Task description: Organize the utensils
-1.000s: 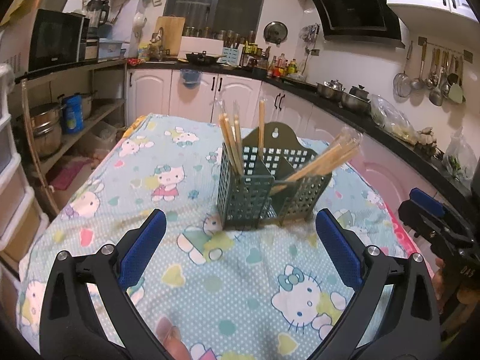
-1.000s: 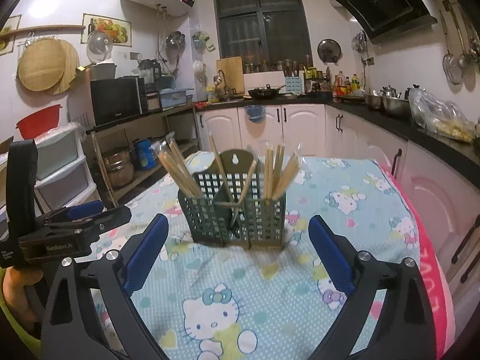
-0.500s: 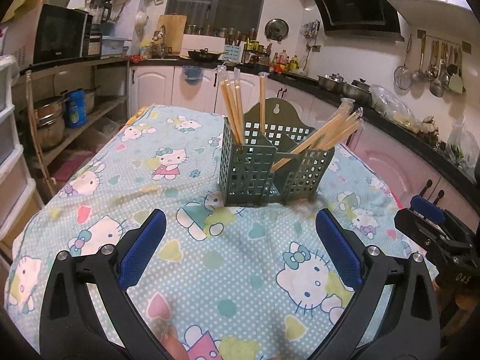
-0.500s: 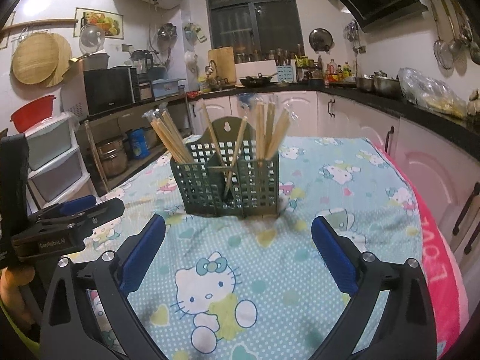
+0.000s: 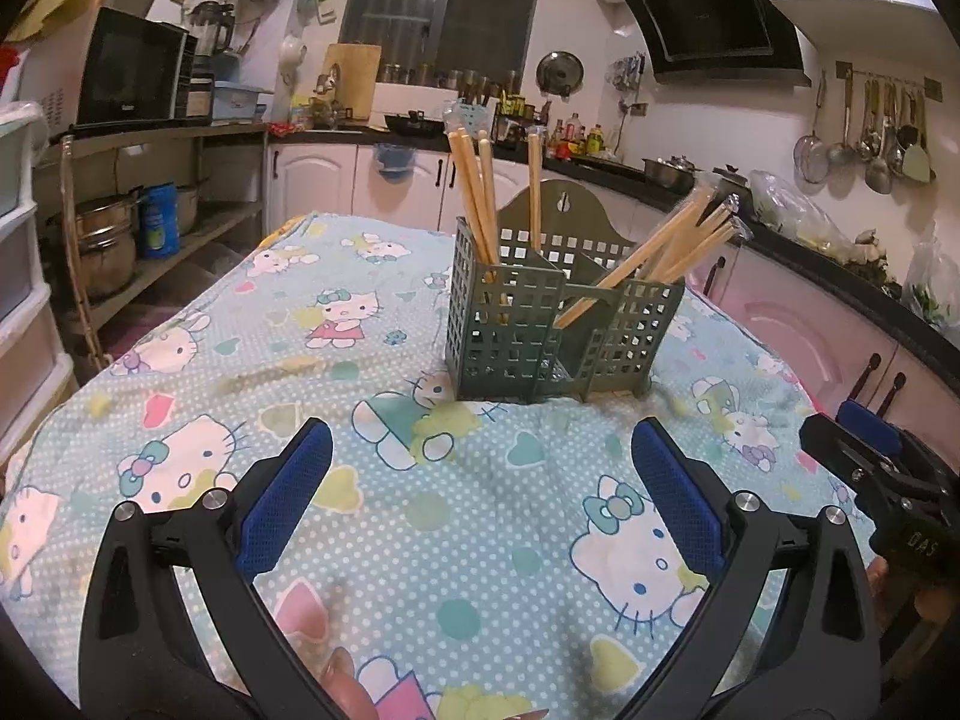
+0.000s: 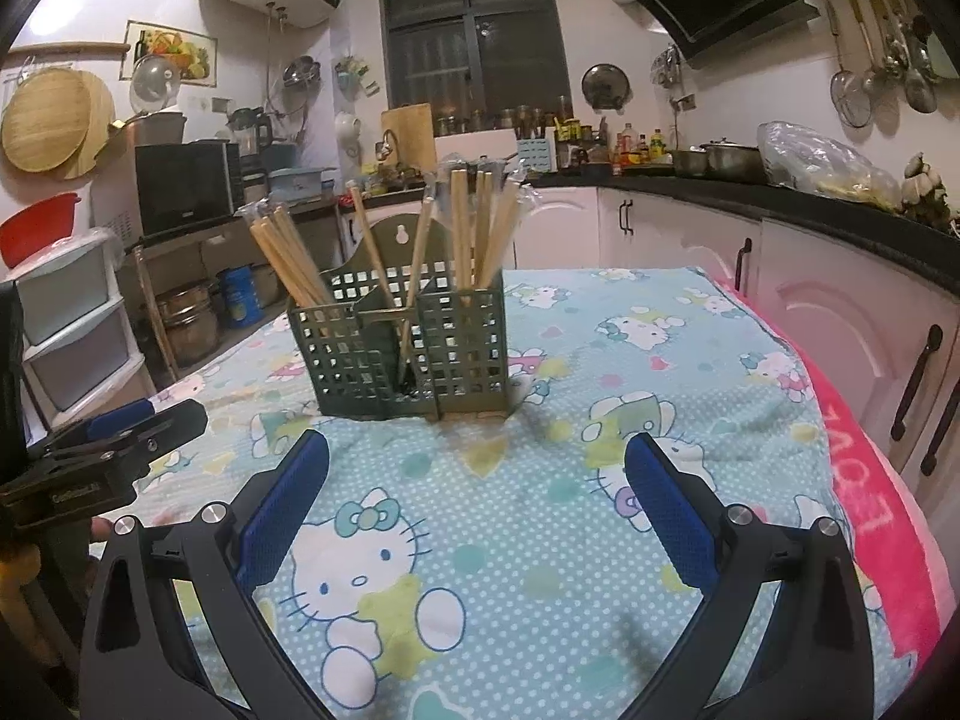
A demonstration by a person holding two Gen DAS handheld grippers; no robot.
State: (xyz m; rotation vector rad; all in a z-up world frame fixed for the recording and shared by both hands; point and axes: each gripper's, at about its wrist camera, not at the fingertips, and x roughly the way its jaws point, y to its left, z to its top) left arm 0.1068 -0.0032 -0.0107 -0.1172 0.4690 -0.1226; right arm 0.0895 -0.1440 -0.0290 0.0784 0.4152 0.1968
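Chopsticks [image 5: 480,192] stand in a green basket [image 5: 540,324] on the cat tablecloth [image 5: 360,480]. Left gripper [image 5: 480,492] and right gripper [image 6: 477,486] both hover near it, fingers wide apart and holding nothing.

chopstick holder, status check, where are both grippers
Left gripper open, empty. Right gripper open, empty. Green chopstick holder upright on tablecloth, chopsticks inside. Path clear.

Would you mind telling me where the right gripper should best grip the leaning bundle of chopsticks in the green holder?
Probably the bare upper shafts of the chopstick bundle, above the green holder rim. Bring the right gripper from above, jaws straddling the bundle; the mesh walls block its lower part.
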